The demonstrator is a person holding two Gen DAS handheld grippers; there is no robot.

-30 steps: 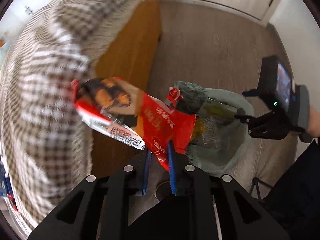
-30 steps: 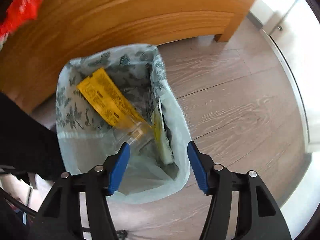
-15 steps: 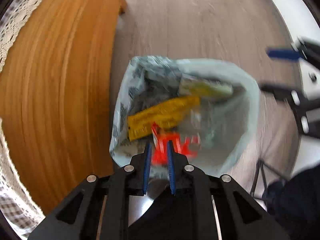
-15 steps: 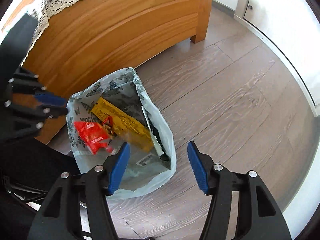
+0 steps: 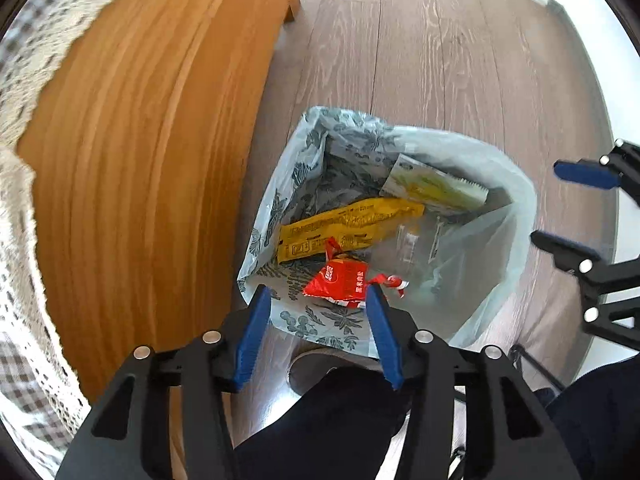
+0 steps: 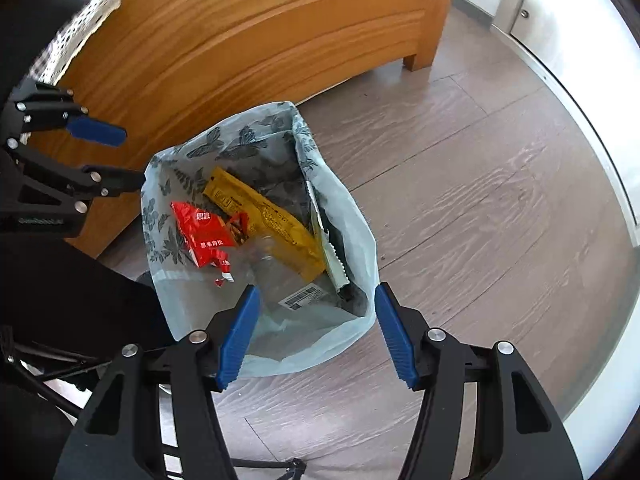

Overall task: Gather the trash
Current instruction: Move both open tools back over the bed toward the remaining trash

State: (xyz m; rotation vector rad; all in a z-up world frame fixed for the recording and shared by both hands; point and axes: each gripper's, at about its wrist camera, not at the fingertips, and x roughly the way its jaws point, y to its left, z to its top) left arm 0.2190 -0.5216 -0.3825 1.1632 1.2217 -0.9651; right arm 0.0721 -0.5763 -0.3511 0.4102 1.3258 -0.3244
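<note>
Change: Now that the left gripper (image 5: 316, 334) has just been opening its jaws, we are seeing the red wrapper (image 5: 340, 282), which a second ago was pinched between them and carried beside the checked cloth, lying loose inside the bag (image 5: 500, 248).
Meaning for the task: we are judging this piece of trash as delivered; the drop looks done, and the next piece is still waiting to be fetched.
Red wrapper: it is resting in the lower middle of the left wrist view, just under the yellow wrapper (image 5: 352, 224) and near the pale green packet (image 5: 436, 188); in the right wrist view we are finding it at the left side of the bag's opening.
Left gripper: we are holding it pointing down over the bag, jaws about half spread; the blue pads (image 5: 252, 336) are standing clear on either side, with nothing pressed between them.
Right gripper: we are keeping the right gripper (image 6: 316, 332) parted wide above the near rim of the bag, empty and touching nothing that we can make out.
Bag: it is standing open on the wooden floor (image 6: 460, 184), just beside the wooden bed frame (image 6: 248, 40).
</note>
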